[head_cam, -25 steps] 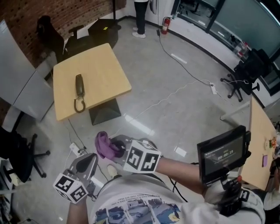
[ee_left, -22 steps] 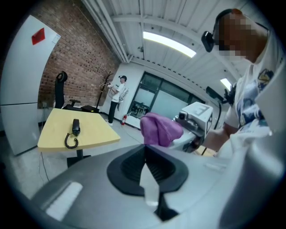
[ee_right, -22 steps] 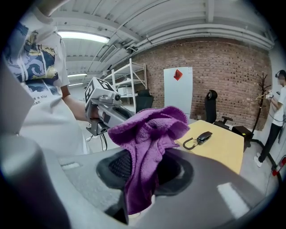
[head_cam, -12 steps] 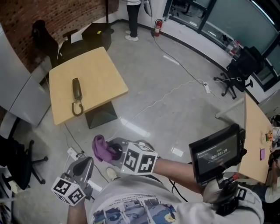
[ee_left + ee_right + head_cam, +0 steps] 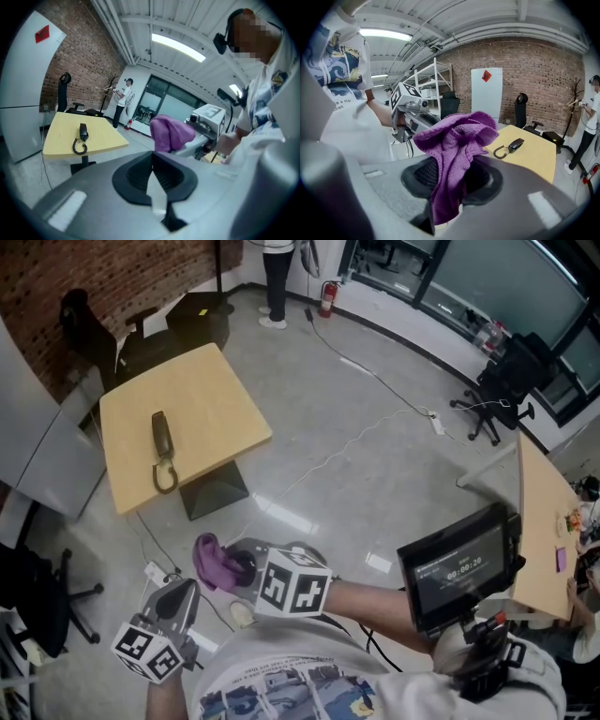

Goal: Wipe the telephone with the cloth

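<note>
My right gripper (image 5: 242,568): jaws clamped on the purple cloth (image 5: 216,562).
My left gripper (image 5: 178,592): jaws together, nothing held.
Telephone (image 5: 161,439): lying on the yellow table (image 5: 220,399), well apart from both.

Pads of the right claw (image 5: 446,190) buried in crumpled purple terry cloth (image 5: 459,136), contact line not visible. The standing person in dark trousers (image 5: 276,282) is cut at top edge. The dark corded telephone handset (image 5: 161,442) is too small for surface detail. The second light wooden bench (image 5: 544,531) is clipped at right.
</note>
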